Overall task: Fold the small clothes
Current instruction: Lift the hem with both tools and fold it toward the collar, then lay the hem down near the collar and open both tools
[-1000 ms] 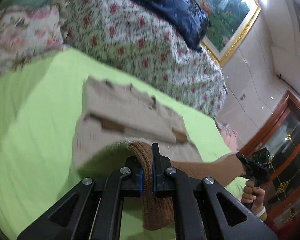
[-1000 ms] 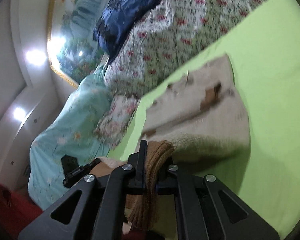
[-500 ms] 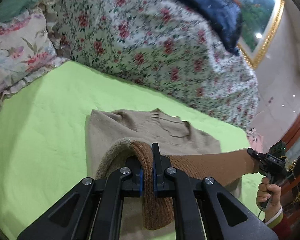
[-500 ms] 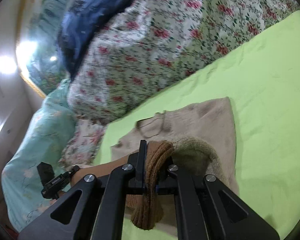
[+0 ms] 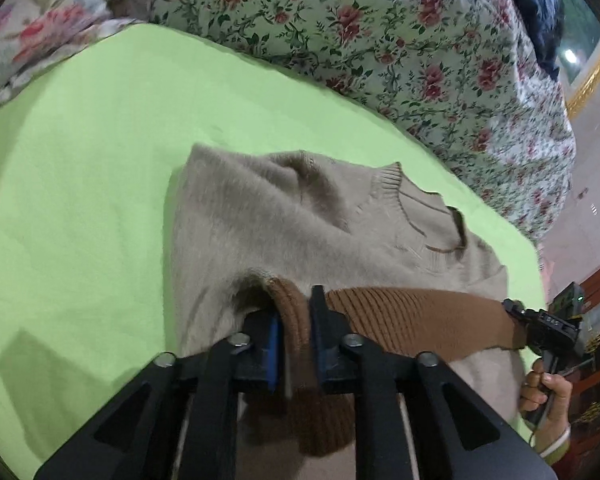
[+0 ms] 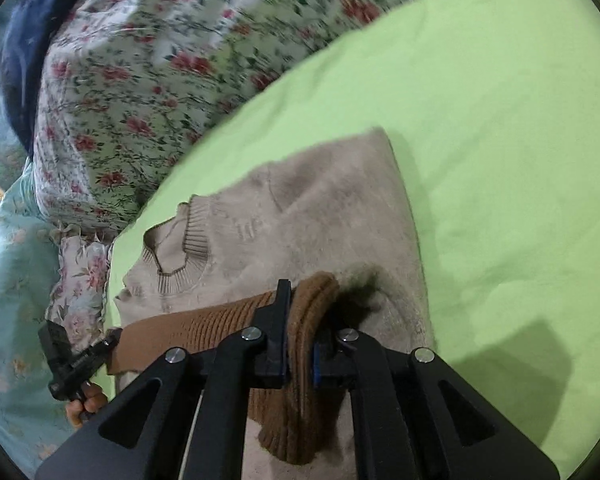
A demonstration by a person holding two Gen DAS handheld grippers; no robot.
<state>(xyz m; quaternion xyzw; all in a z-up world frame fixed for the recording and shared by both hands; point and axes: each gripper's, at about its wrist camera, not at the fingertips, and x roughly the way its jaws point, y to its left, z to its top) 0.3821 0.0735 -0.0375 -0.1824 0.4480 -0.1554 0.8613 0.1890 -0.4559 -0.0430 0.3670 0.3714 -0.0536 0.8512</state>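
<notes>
A beige knit sweater (image 5: 284, 216) lies on the green sheet (image 5: 80, 168), neck opening (image 5: 428, 216) facing the floral quilt. Its brown ribbed hem (image 5: 412, 320) is stretched taut between the two grippers. My left gripper (image 5: 294, 320) is shut on one end of the hem. In the right wrist view my right gripper (image 6: 304, 312) is shut on the other end of the hem (image 6: 204, 328), over the sweater (image 6: 324, 216). Each view shows the other gripper at the hem's far end, the right gripper (image 5: 540, 324) and the left gripper (image 6: 76, 360).
A floral quilt (image 5: 380, 40) is piled along the far side of the sheet, with a dark blue cushion (image 5: 540, 8) on it. A floral pillow (image 5: 32, 40) lies at the left. A turquoise bedspread (image 6: 8, 280) borders the bed. Green sheet (image 6: 500, 140) surrounds the sweater.
The sweater was swung in the air a second ago; now its upper part lies flat on the sheet with the neck visible. Both grippers have come lower and closer, still holding the hem.
</notes>
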